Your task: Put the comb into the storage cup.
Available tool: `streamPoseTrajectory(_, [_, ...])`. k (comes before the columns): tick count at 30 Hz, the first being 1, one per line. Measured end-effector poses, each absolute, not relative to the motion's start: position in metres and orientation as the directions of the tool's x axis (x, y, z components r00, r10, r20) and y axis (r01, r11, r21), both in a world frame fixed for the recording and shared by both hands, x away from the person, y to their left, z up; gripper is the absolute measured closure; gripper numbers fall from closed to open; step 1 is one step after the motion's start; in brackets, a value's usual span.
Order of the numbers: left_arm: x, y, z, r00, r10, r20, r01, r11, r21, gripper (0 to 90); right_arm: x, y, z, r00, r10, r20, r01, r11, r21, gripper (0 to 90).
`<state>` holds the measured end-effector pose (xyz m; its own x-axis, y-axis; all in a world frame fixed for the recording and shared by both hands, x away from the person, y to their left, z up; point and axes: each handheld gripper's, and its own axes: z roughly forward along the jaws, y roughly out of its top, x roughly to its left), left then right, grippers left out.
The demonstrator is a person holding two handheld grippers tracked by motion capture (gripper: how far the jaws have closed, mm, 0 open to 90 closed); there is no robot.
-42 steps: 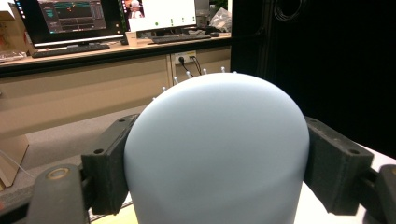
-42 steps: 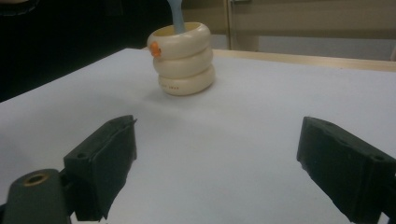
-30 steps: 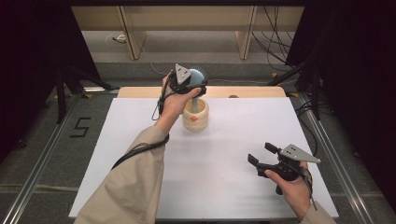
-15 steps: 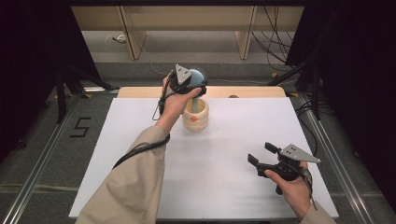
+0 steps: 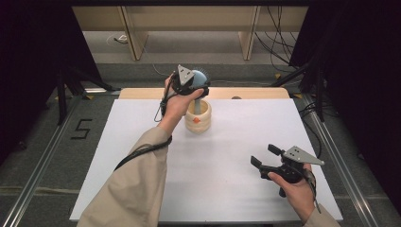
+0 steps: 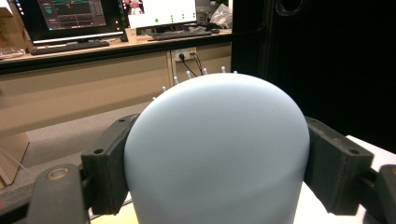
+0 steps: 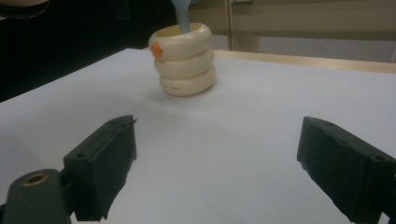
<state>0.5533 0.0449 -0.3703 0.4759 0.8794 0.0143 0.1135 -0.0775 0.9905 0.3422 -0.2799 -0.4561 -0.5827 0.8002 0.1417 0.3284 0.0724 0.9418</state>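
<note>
A: Where does the high view look from?
B: From above, down on the surface (image 5: 142,142).
A: What does it share with the right gripper view?
B: The holder (image 5: 198,117) (image 7: 186,60), seen low and near.

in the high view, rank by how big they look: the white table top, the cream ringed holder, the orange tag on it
1. white table top, largest by far.
2. cream ringed holder.
3. orange tag, a small spot on the holder's side.
No close calls.

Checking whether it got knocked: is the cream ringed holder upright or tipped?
Upright: the holder sits flat on the table, mouth up, with the blue brush handle in it.
</note>
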Motion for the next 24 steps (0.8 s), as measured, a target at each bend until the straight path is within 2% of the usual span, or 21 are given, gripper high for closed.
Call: streamPoseTrajectory(24, [0.5552,0.0415,-0.3754,0.479,0.878,0.02,0.117,-0.087,0.989,19.7,0.342,-0.2793,-0.4558,-0.586,0.799,0.135,0.323,0.078,0.943,12.6])
